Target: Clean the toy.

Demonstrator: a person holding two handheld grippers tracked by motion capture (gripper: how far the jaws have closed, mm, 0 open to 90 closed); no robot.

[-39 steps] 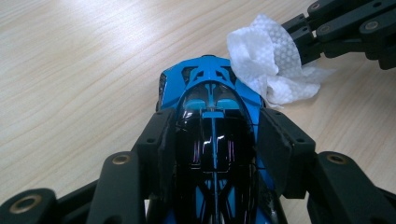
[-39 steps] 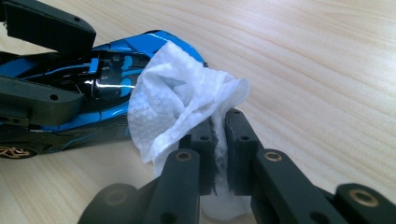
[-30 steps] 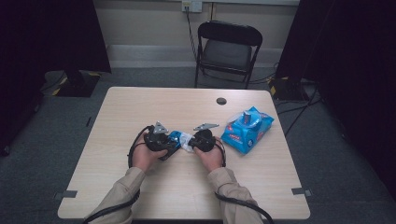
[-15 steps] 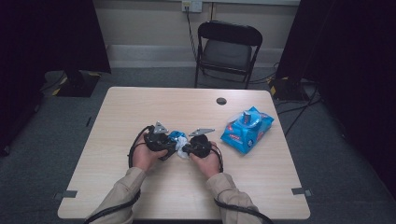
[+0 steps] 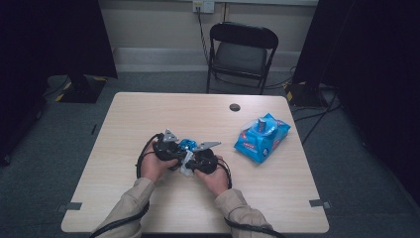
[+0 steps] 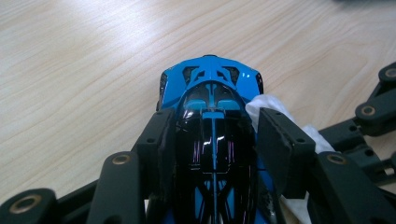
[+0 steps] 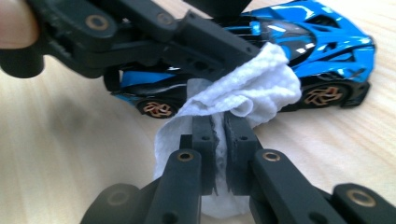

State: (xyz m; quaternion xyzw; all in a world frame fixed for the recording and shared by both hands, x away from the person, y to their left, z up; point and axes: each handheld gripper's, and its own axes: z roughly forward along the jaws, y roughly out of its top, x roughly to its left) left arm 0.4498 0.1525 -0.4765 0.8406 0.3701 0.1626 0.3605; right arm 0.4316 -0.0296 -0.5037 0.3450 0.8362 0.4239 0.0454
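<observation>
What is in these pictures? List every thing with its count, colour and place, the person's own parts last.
toy car: one, blue and black, on the table between both grippers.
wipe: one, white, against the car's side.
wipes pack: one, blue, right part of the table.
table: one, pale wood.
folding chair: one, black, beyond the table.
left gripper: black, shut on the car.
right gripper: black, shut on the wipe.
</observation>
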